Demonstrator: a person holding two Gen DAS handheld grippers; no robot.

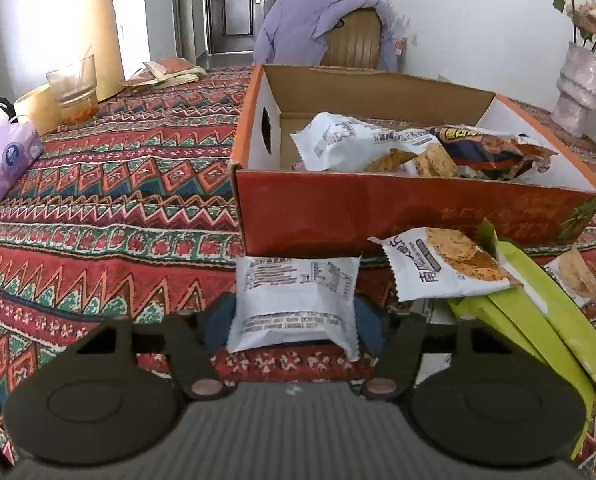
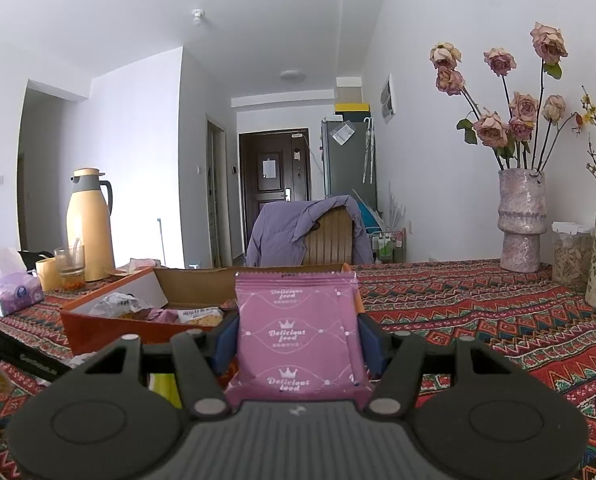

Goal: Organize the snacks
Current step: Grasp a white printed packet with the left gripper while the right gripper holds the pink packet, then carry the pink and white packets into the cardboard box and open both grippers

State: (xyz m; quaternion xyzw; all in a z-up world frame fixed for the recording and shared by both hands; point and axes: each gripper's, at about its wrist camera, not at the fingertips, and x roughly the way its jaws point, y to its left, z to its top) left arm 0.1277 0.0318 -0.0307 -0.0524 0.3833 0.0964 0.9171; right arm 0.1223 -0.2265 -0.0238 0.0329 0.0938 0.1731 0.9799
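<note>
An open orange cardboard box sits on the patterned tablecloth and holds several snack packets. My left gripper is shut on a white snack packet, just in front of the box's near wall. Another white cracker packet lies on green packets to the right. My right gripper is shut on a purple "Delicious food" packet, held upright above the table to the right of the box.
A yellow thermos, a glass and a tissue pack stand at the left. Flower vases and a jar stand at the right. A chair with a purple jacket is behind the table.
</note>
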